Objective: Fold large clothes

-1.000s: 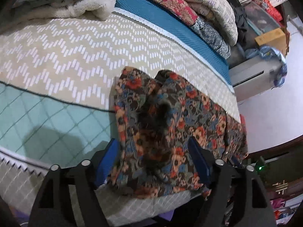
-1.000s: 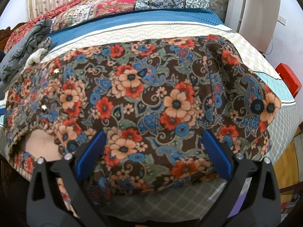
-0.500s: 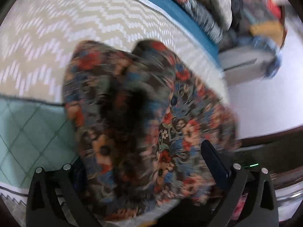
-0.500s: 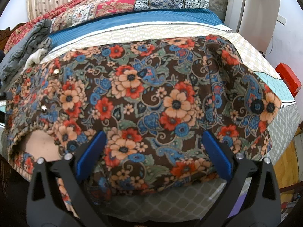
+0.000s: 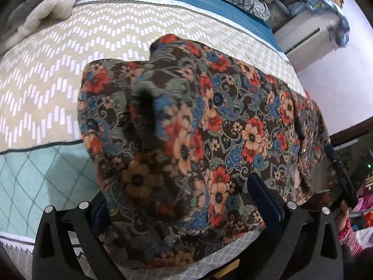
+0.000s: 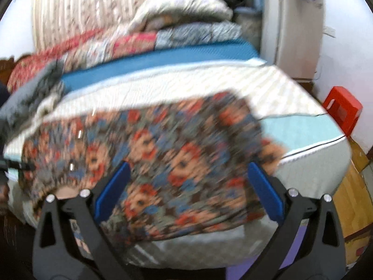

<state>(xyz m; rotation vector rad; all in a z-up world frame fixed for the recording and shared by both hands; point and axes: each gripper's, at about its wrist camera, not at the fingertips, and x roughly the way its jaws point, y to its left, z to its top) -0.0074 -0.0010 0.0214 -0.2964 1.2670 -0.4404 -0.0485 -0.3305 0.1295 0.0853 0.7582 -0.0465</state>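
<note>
Two grippers hang over one floral garment (image 5: 233, 126) that lies along the near edge of the bed (image 5: 58, 81), a little of it spilling over that edge. The left gripper (image 5: 184, 200) has its blue-padded fingers spread wide, one to each side of a raised bunch of cloth at the garment's end; the left pad is partly hidden behind the fabric, and I see nothing pinched between them. The right gripper (image 6: 188, 191) is likewise wide open above the middle of the garment (image 6: 149, 154), holding nothing, though that view is blurred. To my eye both are placed at the near hem to take hold for the next fold, since the piece already looks doubled into a long band.

The cloth seems thick and soft, a dark brown ground crowded with red, orange and blue flowers, with a few small shiny studs near one end. It keeps rounded, puffy folds rather than sharp creases. Beneath it the bed cover is quilted: beige with a white zigzag, then pale green diamonds toward the edge. Blankets (image 6: 144, 44) are piled along the far side.
</note>
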